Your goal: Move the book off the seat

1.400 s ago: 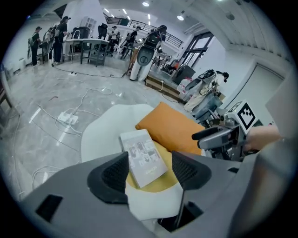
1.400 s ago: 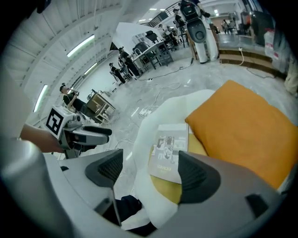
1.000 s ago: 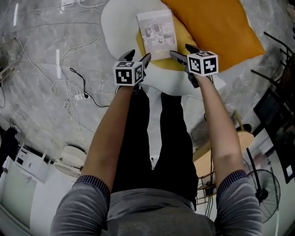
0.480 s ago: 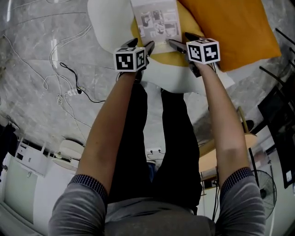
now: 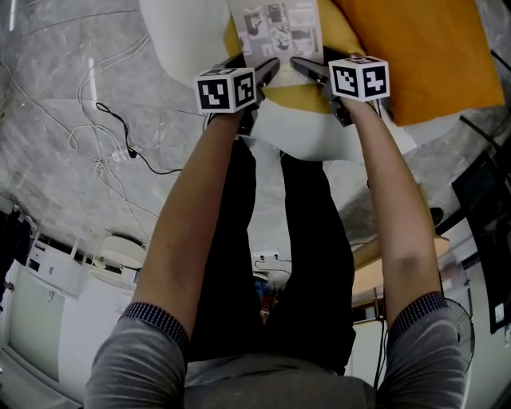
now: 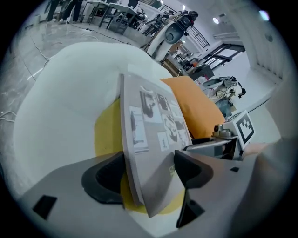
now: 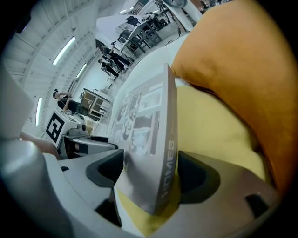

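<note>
Book [image 5: 275, 28]: thin, grey, picture-panelled cover

Grey marbled floor [image 5: 72, 192] spreads below, with white and black cables [image 5: 120, 152] trailing across it. A white cabinet [image 5: 40, 299] stands at lower left and a fan [image 5: 465, 329] at lower right. Ceiling lights [image 6: 215, 20] glow above distant tables [image 6: 109, 16].

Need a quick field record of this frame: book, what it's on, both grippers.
book: flat, cover up, on yellow cushion
support: cushion sits on white seat; orange pillow beside it
left gripper: fingers just opened wider; book's near left corner between them, not clamped
right gripper: fingers apart round near right corner, no clamp seen
task state: book on the seat, not lifted
</note>
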The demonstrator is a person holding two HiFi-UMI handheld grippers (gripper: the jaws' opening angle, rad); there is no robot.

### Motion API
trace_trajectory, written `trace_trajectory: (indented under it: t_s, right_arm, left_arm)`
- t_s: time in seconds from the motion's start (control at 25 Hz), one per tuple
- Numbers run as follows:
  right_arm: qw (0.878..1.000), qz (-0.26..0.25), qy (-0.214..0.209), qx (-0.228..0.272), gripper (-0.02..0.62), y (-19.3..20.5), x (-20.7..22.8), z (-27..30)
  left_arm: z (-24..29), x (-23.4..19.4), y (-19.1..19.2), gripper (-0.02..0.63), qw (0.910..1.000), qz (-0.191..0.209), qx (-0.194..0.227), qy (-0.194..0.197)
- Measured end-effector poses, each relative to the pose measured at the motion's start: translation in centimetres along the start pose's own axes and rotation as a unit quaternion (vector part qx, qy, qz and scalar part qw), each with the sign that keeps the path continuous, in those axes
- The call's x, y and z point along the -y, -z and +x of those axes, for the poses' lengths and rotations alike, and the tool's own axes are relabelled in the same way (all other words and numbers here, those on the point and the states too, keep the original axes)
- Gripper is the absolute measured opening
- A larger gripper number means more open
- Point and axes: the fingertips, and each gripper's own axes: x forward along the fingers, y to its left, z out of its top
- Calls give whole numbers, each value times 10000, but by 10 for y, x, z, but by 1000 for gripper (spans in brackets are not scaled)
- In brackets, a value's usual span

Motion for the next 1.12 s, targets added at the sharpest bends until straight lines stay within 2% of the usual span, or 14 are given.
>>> trace_trajectory:
  t_s: [0.12,0.24,0.48,0.76,1.12]
  right_arm:
    - [10000,66,-57,-45,363,8,5,7]
    - [9999,107,-9,123,347,-1,-2,0]
    - [9997,104,88,223,342,2,-20,-20]
    - [9974,10,293,659,342,-6,-63,-74]
    - [9921,-14,346,1203,342,-16,-140,-153]
  left_arm:
    - [3,-1,1,350,9998,-120,2,139]
    - [3,3,0,350,9994,-281,-29,189]
    - [-18,15,-2,350,9980,-594,53,230]
    - [-68,53,-14,350,9987,-252,241,359]
    - [-163,113,-38,350,9973,363,494,394]
